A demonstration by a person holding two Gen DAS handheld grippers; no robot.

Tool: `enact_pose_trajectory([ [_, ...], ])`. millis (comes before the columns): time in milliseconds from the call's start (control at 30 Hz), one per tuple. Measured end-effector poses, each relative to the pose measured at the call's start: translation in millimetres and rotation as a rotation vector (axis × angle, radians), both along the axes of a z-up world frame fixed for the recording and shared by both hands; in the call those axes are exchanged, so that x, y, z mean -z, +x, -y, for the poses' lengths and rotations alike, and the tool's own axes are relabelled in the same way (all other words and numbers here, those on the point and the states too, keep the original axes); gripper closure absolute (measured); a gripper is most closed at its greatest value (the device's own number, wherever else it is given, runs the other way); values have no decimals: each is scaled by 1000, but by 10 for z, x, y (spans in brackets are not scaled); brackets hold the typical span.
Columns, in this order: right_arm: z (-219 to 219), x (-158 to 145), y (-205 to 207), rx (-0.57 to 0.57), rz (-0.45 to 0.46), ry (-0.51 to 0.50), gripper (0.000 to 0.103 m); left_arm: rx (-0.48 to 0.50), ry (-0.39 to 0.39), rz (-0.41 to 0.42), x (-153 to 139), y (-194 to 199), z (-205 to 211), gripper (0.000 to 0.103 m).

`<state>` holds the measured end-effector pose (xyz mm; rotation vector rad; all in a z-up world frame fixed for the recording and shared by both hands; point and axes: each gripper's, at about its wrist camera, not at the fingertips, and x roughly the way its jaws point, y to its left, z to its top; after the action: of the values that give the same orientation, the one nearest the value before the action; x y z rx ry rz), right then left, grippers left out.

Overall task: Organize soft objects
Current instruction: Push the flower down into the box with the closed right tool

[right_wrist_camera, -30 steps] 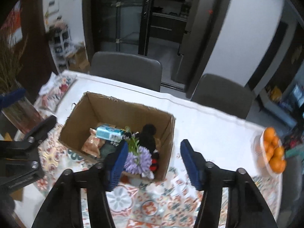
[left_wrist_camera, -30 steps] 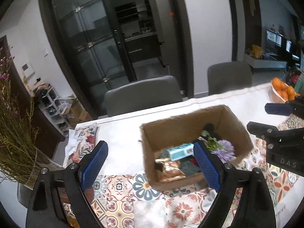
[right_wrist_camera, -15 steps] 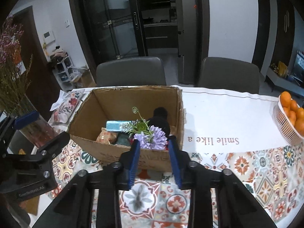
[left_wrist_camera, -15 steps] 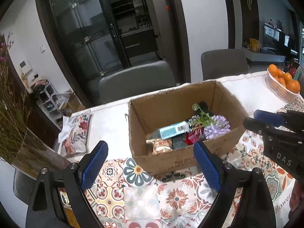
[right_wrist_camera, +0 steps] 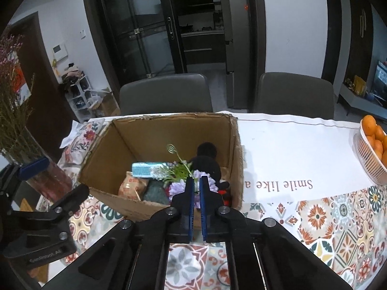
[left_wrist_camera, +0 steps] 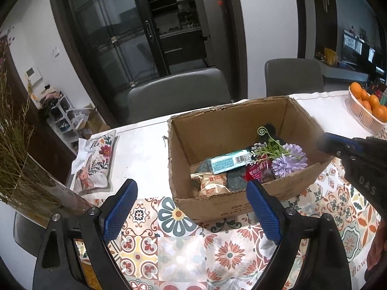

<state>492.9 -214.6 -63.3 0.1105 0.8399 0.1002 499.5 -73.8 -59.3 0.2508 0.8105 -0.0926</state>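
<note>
An open cardboard box point(left_wrist_camera: 217, 207) point(right_wrist_camera: 116, 203) stands on the patterned tablecloth. Inside lie a purple artificial flower point(left_wrist_camera: 287, 160) point(right_wrist_camera: 212, 186), a teal packet point(left_wrist_camera: 229, 162) point(right_wrist_camera: 147, 169), a snack pack point(left_wrist_camera: 212, 186) point(right_wrist_camera: 133, 186), a red packet point(left_wrist_camera: 256, 172), a dark teal cloth point(left_wrist_camera: 235, 181) and a black plush toy point(right_wrist_camera: 205, 166). My left gripper point(left_wrist_camera: 191, 188) is open just before the box's near wall, holding nothing. My right gripper point(right_wrist_camera: 196, 181) is shut at the box's near right rim, just in front of the flower; nothing shows between its pads.
A floral pouch point(left_wrist_camera: 96, 164) point(right_wrist_camera: 82, 140) lies left of the box. A glass vase of dried stems point(left_wrist_camera: 36, 193) stands at the near left. A basket of oranges point(left_wrist_camera: 365, 111) point(right_wrist_camera: 372, 149) sits far right. Two grey chairs point(left_wrist_camera: 179, 96) point(right_wrist_camera: 295, 94) stand behind the table.
The right gripper's jaws have gone from wide apart to shut, and its view has rolled level. Both grippers have sunk, and the box now looks larger.
</note>
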Motion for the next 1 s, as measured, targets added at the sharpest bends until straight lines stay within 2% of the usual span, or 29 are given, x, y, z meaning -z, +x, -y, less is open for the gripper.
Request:
enact_pose_trajectory([
  [333, -245, -191, 109, -60, 27, 16, 99, -57, -58, -7, -11, 74, -254, 11],
  [433, -281, -245, 207, -86, 15, 93, 99, -74, -74, -1, -56, 83, -334, 11],
  [633, -545, -474, 322, -156, 59, 163, 99, -112, -79, 23, -145, 92, -517, 11],
  [700, -620, -502, 383, -178, 65, 218, 99, -129, -75, 24, -147, 110, -576, 11],
  [867, -747, -344, 590, -178, 27, 273, 99, -164, -48, 9, -86, 176, -677, 11],
  [1000, -669, -34, 641, -141, -43, 235, 99, -139, -14, 7, -10, 171, -569, 11],
])
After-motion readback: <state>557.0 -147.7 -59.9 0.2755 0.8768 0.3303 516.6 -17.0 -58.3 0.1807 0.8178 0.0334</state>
